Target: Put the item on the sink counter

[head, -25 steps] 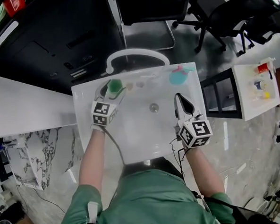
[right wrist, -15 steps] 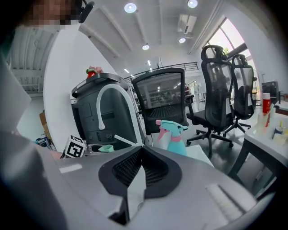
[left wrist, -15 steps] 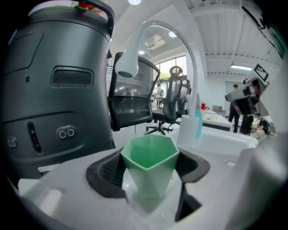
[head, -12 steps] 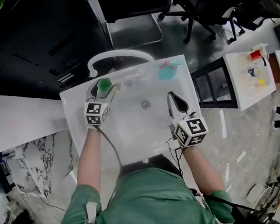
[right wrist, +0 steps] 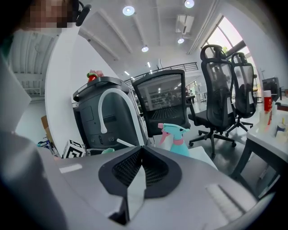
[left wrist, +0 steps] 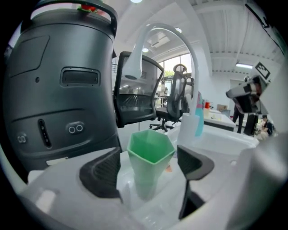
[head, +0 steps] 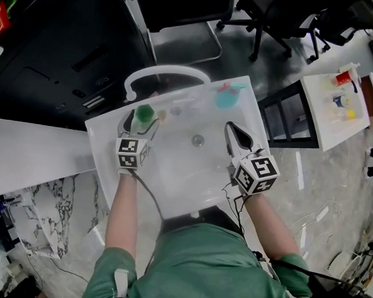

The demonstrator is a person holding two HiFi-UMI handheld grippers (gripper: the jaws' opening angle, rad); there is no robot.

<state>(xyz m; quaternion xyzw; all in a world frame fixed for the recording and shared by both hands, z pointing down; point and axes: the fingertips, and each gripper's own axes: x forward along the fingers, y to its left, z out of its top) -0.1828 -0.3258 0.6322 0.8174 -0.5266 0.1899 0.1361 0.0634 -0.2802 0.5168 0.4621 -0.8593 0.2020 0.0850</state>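
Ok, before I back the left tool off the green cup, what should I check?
1. Green cup upright: ok.
2. Cup over the sink counter, not the basin: ok.
3. Cup base fully seated: cannot tell, its foot is blurred.
4. Left tool open, slim gap beside each pad: ok.
5. Faucet behind the cup, out of the retreat path: ok.
6. Right tool shut, empty, away from the cup: ok.

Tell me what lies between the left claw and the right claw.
Only the sink basin and its drain, in the head view. The left claw straddles the green cup; the right claw is shut.
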